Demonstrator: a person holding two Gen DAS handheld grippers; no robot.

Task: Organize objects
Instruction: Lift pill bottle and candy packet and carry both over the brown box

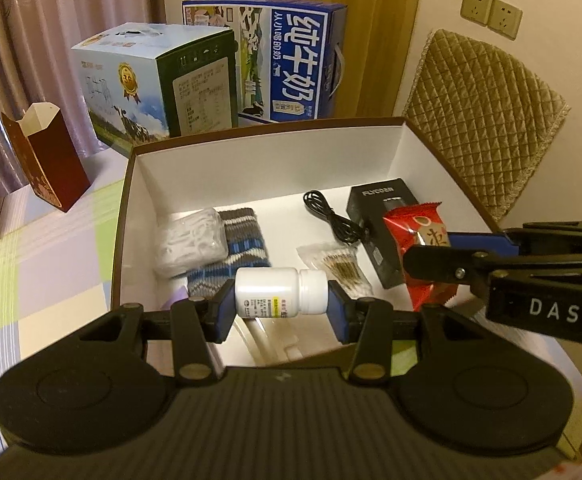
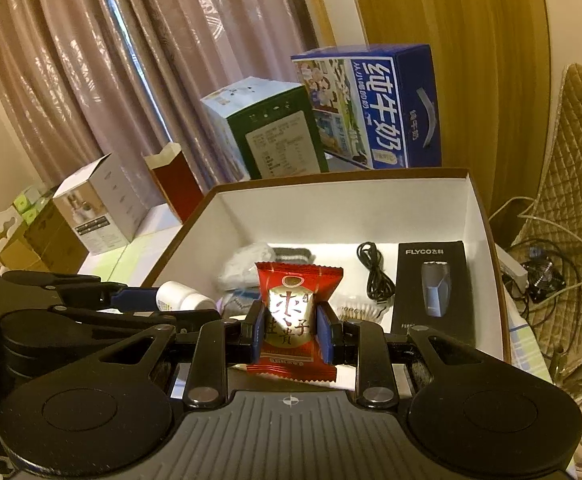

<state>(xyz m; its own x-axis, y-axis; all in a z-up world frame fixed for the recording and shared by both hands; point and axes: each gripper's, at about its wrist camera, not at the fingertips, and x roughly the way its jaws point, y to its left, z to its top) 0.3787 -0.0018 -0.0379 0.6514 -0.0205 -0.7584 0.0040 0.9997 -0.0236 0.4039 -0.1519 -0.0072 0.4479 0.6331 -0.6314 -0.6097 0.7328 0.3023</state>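
My left gripper (image 1: 281,294) is shut on a white pill bottle (image 1: 279,291), held sideways above the near end of a white-lined box (image 1: 251,156). My right gripper (image 2: 289,328) is shut on a red snack packet (image 2: 295,308), also over the box's near edge. From the left wrist view the right gripper (image 1: 423,252) comes in from the right with the red packet (image 1: 419,236). The bottle (image 2: 179,296) and the left gripper show at the left in the right wrist view. Inside the box lie a white bundle (image 1: 191,242), striped knitwear (image 1: 243,240), cotton swabs (image 1: 339,266), a black cable (image 1: 331,216) and a black shaver box (image 2: 435,284).
Two milk cartons (image 1: 155,80) (image 1: 287,64) stand behind the box, a dark red paper bag (image 1: 47,156) to its left. A quilted chair back (image 1: 483,116) is at the right. More boxes (image 2: 99,204) sit far left; cables (image 2: 547,276) lie on the floor at the right.
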